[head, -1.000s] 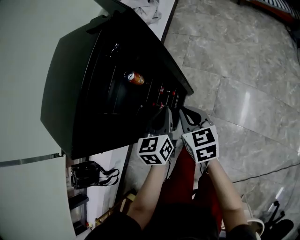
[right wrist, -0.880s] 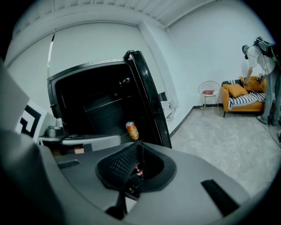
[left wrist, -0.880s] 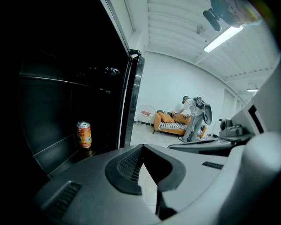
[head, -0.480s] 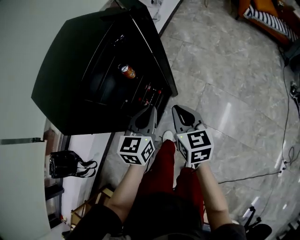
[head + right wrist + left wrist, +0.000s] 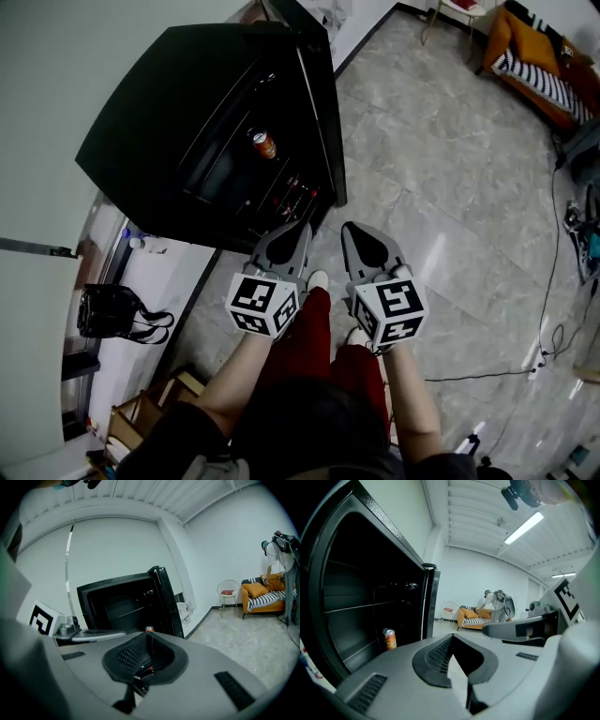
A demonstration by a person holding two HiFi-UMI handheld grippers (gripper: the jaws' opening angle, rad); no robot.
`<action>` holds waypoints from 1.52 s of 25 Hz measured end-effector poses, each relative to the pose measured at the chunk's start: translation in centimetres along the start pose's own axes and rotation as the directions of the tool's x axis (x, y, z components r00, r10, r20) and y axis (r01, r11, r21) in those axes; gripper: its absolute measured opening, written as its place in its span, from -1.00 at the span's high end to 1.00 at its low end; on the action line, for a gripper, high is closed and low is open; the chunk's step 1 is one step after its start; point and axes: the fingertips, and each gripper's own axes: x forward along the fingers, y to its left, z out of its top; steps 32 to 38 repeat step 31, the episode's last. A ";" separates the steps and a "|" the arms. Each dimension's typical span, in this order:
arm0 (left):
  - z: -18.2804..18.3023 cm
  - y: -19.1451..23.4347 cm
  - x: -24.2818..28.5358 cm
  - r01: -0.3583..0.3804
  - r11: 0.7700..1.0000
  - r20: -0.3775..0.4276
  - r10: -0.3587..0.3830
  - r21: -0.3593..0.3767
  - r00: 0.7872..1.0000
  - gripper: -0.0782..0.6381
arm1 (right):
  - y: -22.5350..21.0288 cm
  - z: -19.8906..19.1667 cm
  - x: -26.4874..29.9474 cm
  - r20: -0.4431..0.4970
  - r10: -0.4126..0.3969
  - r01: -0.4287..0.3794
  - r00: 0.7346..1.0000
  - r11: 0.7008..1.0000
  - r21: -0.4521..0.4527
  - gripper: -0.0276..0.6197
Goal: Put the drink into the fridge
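The left gripper (image 5: 302,227) is held w/ jaws pressed together & nothing between them, and the right gripper (image 5: 349,228) is likewise closed & empty. Both are carried side by side, just apart, on bare forearms stretched fwd from the body, w/ tips pointed down toward the floor (image 5: 450,206) just in front of the fridge (image 5: 169,141). The drink can (image 5: 263,143) is seen upright on a shelf inside the fridge, near its open front, w/ the door (image 5: 319,103) swung wide, well apart from both grippers.
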 end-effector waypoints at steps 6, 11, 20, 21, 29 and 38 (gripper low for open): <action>0.6 -0.7 -1.9 -0.007 1.000 0.017 0.007 -0.002 1.000 0.75 | 0.7 0.9 -1.9 0.023 -0.001 0.001 1.000 1.000 -0.021 0.86; 1.1 -1.3 -3.3 -0.013 1.000 0.033 0.013 -0.003 0.999 0.75 | 1.3 1.4 -3.5 0.034 -0.003 0.004 0.999 0.999 -0.036 0.86; 2.5 -3.5 -5.0 -0.012 1.000 0.067 0.011 0.018 0.998 0.75 | 1.8 2.2 -6.2 0.062 0.009 -0.004 0.998 0.998 -0.070 0.86; 2.6 -3.7 -5.1 -0.011 1.000 0.068 0.010 0.020 0.998 0.75 | 1.9 2.4 -6.4 0.064 0.010 -0.005 0.998 0.997 -0.070 0.86; 2.4 -5.9 -6.8 0.008 0.999 0.057 -0.010 0.043 0.998 0.75 | 2.6 3.0 -8.8 0.099 0.020 -0.013 0.995 0.997 -0.070 0.86; 2.1 -6.6 -7.3 0.022 0.998 0.040 -0.024 0.059 0.999 0.75 | 2.9 3.0 -9.6 0.111 0.021 -0.013 0.994 0.998 -0.069 0.86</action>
